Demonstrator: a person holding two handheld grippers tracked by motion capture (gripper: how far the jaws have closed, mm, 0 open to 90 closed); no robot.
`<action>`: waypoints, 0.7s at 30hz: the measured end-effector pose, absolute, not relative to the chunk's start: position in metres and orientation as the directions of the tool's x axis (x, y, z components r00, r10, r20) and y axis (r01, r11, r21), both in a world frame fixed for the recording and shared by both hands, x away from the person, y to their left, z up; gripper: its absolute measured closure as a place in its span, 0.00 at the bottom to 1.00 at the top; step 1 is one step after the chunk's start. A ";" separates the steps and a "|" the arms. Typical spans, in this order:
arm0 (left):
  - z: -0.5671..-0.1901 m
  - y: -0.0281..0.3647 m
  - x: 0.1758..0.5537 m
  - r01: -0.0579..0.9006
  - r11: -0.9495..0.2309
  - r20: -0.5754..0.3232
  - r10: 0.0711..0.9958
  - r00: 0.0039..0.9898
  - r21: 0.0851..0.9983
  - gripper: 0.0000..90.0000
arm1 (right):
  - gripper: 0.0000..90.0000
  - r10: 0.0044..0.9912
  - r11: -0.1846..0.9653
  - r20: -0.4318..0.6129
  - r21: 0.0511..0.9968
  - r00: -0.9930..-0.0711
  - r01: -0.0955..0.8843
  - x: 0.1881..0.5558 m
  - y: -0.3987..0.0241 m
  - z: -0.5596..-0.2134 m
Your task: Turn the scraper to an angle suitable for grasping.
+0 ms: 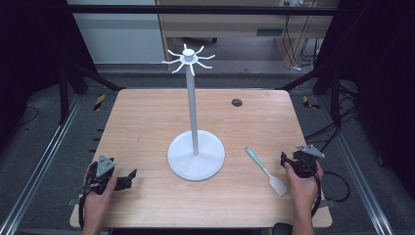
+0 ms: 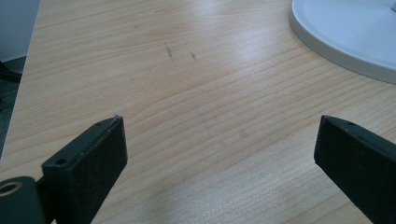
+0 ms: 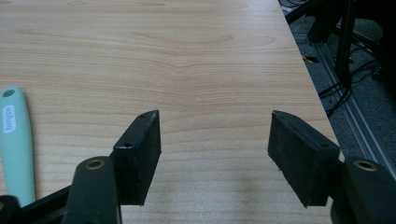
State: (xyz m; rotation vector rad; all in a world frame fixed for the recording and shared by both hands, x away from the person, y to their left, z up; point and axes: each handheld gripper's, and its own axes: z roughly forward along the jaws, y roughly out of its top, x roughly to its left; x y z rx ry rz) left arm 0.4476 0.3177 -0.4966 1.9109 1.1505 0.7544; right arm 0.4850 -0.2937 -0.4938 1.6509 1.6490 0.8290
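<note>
Nothing has been picked up yet, as far as I can see. The spatula (image 1: 266,171) lies flat on the table (image 1: 147,117), near the front right, its mint handle pointing toward the stand (image 1: 195,147) and its white blade toward the person. The stand's hooks (image 1: 189,58) at the top are all bare.

The right gripper (image 1: 289,159) rests just beside the spatula, on its right, not touching it. Its jaws stand apart with only bare wood between them; in the right gripper view the spatula's handle (image 3: 14,140) lies off to the left of them. The left gripper (image 1: 128,177) sits near the front left corner, well apart from the spatula, its jaws also wide apart over bare table, with the rim of the stand's base (image 2: 336,42) ahead of it.

I'd judge the job to be hanging the spatula on a hook by the hole in its handle. If so, all of it is left: reach, grip, lift and hang.
</note>
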 end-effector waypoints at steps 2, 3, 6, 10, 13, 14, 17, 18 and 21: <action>-0.497 0.317 0.447 0.449 -0.299 0.097 0.903 0.419 0.842 0.02 | 0.41 1.000 0.015 -0.022 0.807 0.004 0.590 0.485 -0.292 -0.493; -0.496 0.317 0.446 0.446 -0.303 0.100 0.901 0.423 0.842 0.02 | 0.43 1.000 0.020 -0.024 0.805 -0.002 0.593 0.485 -0.292 -0.493; -0.496 0.316 0.446 0.444 -0.304 0.101 0.900 0.425 0.843 0.02 | 0.43 1.000 0.031 -0.028 0.804 -0.015 0.594 0.485 -0.289 -0.492; -0.497 0.317 0.446 0.447 -0.303 0.099 0.900 0.424 0.842 0.02 | 0.44 0.999 0.046 -0.025 0.798 -0.043 0.601 0.490 -0.282 -0.488; -0.496 0.317 0.445 0.445 -0.303 0.099 0.900 0.424 0.843 0.02 | 0.45 0.997 0.072 -0.037 0.789 -0.070 0.610 0.494 -0.278 -0.485; -0.496 0.317 0.445 0.445 -0.301 0.098 0.900 0.424 0.843 0.02 | 0.45 0.997 0.072 -0.035 0.789 -0.073 0.609 0.496 -0.277 -0.484; -0.496 0.317 0.445 0.445 -0.302 0.098 0.900 0.425 0.843 0.02 | 0.46 0.995 0.078 -0.025 0.787 -0.095 0.612 0.499 -0.274 -0.479; -0.496 0.317 0.445 0.445 -0.302 0.098 0.900 0.425 0.843 0.02 | 0.46 0.995 0.078 -0.025 0.787 -0.095 0.612 0.499 -0.274 -0.479; -0.497 0.316 0.445 0.445 -0.304 0.099 0.899 0.426 0.842 0.02 | 0.46 0.991 0.106 -0.029 0.770 -0.130 0.629 0.503 -0.272 -0.476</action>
